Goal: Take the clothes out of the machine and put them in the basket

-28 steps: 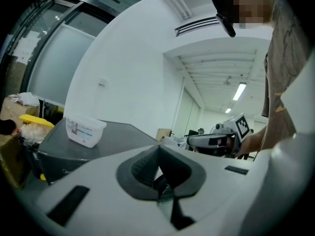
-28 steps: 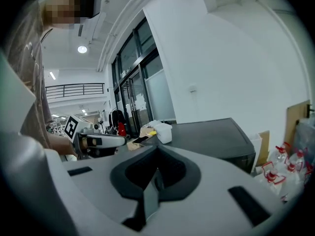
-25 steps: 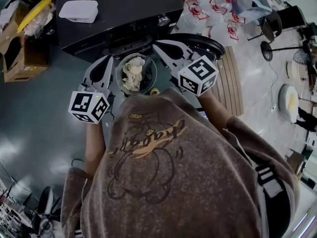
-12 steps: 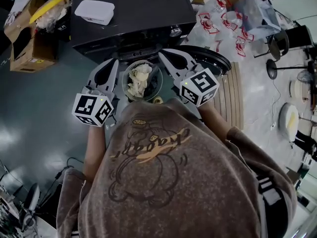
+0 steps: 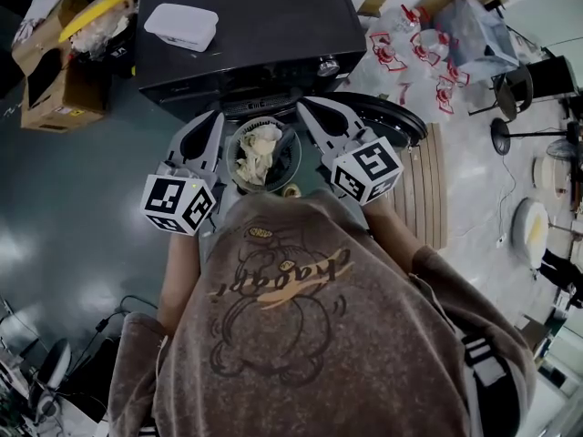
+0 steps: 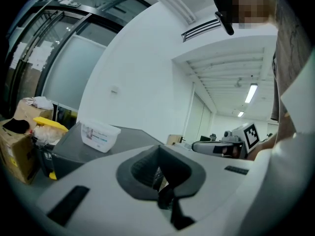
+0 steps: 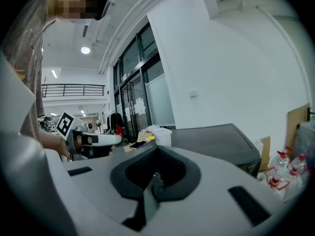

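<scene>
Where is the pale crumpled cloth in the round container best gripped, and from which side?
Take the bunched fold that stands highest in the pale cloth, coming down from above through the open mouth of the container. The cloth lies heaped with loose ridges up, easy to pinch, and the round wall likely blocks a sideways approach.
</scene>
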A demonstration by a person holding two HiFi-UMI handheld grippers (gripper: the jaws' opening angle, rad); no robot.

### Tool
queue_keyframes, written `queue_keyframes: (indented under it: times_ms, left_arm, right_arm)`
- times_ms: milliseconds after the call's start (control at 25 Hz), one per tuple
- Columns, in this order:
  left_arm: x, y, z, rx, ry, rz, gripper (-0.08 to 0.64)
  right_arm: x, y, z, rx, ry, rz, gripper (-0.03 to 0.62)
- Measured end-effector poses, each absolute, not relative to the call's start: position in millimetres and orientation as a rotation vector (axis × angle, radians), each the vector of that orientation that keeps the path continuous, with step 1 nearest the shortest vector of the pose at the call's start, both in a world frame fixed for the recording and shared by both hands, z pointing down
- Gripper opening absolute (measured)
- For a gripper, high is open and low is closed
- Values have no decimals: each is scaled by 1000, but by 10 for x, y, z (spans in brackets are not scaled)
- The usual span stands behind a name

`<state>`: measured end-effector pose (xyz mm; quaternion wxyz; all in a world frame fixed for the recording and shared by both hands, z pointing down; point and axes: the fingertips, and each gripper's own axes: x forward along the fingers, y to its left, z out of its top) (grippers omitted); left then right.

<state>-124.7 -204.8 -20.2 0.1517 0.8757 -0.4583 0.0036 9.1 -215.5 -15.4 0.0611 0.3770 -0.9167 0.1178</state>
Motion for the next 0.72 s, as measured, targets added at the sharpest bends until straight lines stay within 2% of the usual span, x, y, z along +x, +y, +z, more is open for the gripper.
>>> queue_keyframes:
  times_ms: [720]
  left_arm:
    - [-1245, -2075, -135, 2484, -1341, 25, 6]
  right_arm:
    - [172, -2216, -162, 1150, -2774, 365, -5]
